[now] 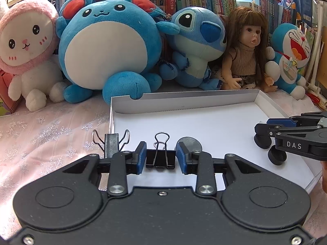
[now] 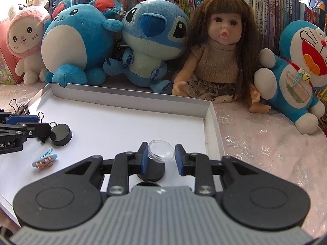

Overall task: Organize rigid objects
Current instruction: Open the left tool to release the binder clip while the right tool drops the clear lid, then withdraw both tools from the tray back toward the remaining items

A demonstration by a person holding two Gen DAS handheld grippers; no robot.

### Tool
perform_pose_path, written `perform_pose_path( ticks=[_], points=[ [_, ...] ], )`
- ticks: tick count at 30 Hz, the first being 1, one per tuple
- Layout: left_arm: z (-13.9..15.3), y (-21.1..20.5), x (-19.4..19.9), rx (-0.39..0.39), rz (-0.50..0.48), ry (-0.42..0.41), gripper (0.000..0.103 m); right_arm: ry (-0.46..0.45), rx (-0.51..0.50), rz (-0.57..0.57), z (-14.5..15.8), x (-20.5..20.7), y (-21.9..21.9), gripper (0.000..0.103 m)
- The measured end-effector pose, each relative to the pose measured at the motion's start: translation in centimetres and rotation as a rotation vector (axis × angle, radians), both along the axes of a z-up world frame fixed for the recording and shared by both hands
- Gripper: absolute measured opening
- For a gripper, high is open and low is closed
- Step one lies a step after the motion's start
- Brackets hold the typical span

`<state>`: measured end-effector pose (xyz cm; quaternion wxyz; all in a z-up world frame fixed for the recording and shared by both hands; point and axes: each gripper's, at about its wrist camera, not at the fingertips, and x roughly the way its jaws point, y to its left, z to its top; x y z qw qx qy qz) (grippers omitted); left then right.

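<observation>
A shallow white tray [image 1: 204, 99] lies on the pink cloth. My left gripper [image 1: 161, 158] stands open around a black binder clip [image 1: 160, 160] that rests on the tray floor, with a thin gap at the right pad. A second binder clip [image 1: 111, 143] sits on the tray's left rim. A black disc [image 1: 190, 143] lies just beyond the right finger. My right gripper [image 2: 161, 157] is open around a clear plastic dome [image 2: 161, 152] sitting on a black round base [image 2: 151, 172]; only its left pad is near the dome. A blue hair clip [image 2: 45, 160] lies to the left.
Plush toys and a doll [image 2: 220, 47] line the back in front of bookshelves. The left gripper [image 2: 43, 125] shows at the left beside a black disc [image 2: 61, 134]. The right gripper [image 1: 265, 126] shows at the right above two black round pieces [image 1: 277, 157].
</observation>
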<state>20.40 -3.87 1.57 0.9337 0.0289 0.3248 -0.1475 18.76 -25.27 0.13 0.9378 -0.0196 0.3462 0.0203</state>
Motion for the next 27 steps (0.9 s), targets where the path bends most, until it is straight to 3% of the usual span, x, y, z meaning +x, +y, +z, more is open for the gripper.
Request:
perform_pose_path(
  ticks=[2,8,13,27],
  points=[
    [0.3,0.1,-0.3,-0.008,-0.007,-0.008,0.043,-0.01,0.011,0.001,0.1,-0.2,-0.1,0.047],
    [1.6,0.2,-2.2,0.016,-0.021,-0.053,0.052,-0.046,0.017,0.001,0.8,-1.6,0.1,0.051],
    [2.5,1.1,-4.5,0.005,-0.019,-0.061,0.055,-0.084,0.009,0.004,2.1,-3.7,0.4,0.057],
    [2.3,3.9,-12.7,0.025,-0.029,-0.076,0.057,-0.111,-0.004,0.047,3.0,-11.5,2.9,0.061]
  ],
)
